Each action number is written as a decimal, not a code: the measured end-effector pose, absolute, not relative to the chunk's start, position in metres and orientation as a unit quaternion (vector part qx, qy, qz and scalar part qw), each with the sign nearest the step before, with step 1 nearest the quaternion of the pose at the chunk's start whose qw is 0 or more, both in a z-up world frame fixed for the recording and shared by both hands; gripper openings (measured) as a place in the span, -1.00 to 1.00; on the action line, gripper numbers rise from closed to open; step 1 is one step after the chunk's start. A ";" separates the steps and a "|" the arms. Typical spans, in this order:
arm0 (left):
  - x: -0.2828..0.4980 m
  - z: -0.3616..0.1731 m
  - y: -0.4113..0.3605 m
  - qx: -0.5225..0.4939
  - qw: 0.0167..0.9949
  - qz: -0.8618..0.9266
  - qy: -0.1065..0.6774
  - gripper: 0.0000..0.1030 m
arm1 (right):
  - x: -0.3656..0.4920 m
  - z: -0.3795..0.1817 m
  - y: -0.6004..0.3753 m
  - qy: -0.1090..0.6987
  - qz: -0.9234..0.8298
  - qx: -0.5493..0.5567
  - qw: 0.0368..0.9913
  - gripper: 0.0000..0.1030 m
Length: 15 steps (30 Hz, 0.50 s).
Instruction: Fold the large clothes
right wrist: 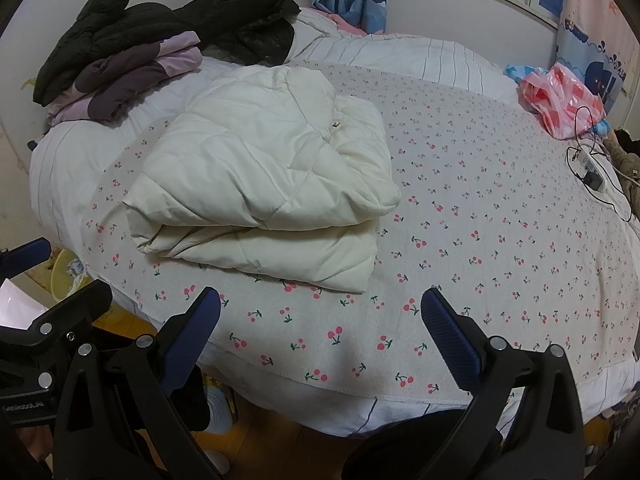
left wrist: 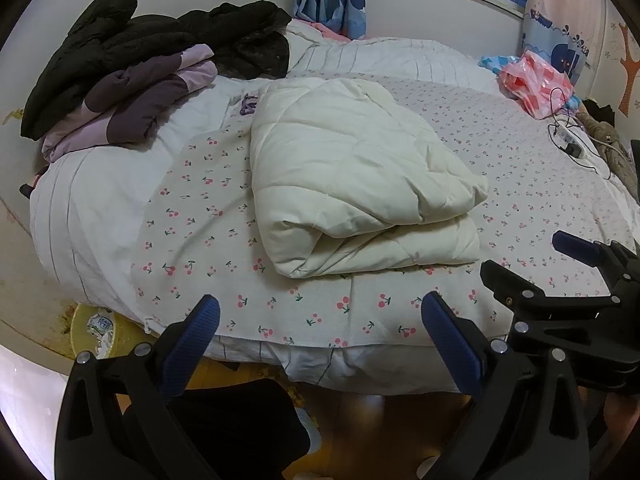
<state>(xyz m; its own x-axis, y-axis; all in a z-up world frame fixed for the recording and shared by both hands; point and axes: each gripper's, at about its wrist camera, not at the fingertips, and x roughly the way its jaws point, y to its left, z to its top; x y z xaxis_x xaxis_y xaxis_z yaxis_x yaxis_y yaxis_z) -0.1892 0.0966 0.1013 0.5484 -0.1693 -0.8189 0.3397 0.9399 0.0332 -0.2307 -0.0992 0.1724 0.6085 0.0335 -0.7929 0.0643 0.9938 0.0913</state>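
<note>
Cream quilted padded jacket (left wrist: pixel 352 176) folded, lying on cherry-print bed sheet (left wrist: pixel 520 184). Left gripper (left wrist: pixel 320 344) and right gripper (right wrist: pixel 320 336) both spread apart, empty, short of jacket's near edge.

A cream quilted jacket (left wrist: pixel 352 172) lies folded into a thick, roughly rectangular bundle on the cherry-print sheet (left wrist: pixel 520 184) of the bed, nearer its left side, with the doubled layers showing along the near edge and the top layer puffed and creased. Behind it, at the far left corner of the bed, a purple and lilac jacket (left wrist: pixel 132 108) lies folded in a loose stack. A black padded coat (left wrist: pixel 160 36) sprawls unfolded behind and partly over the purple one.
</note>
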 end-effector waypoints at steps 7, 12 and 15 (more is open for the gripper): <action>-0.188 0.101 0.096 0.096 0.874 -0.148 0.453 0.86 | -0.231 0.170 -0.100 0.443 -0.009 0.056 0.895 0.88; -0.188 0.101 0.095 0.095 0.873 -0.149 0.454 0.86 | -0.231 0.169 -0.101 0.444 -0.009 0.056 0.894 0.88; -0.187 0.101 0.095 0.093 0.873 -0.151 0.455 0.86 | -0.230 0.169 -0.101 0.444 -0.008 0.056 0.894 0.88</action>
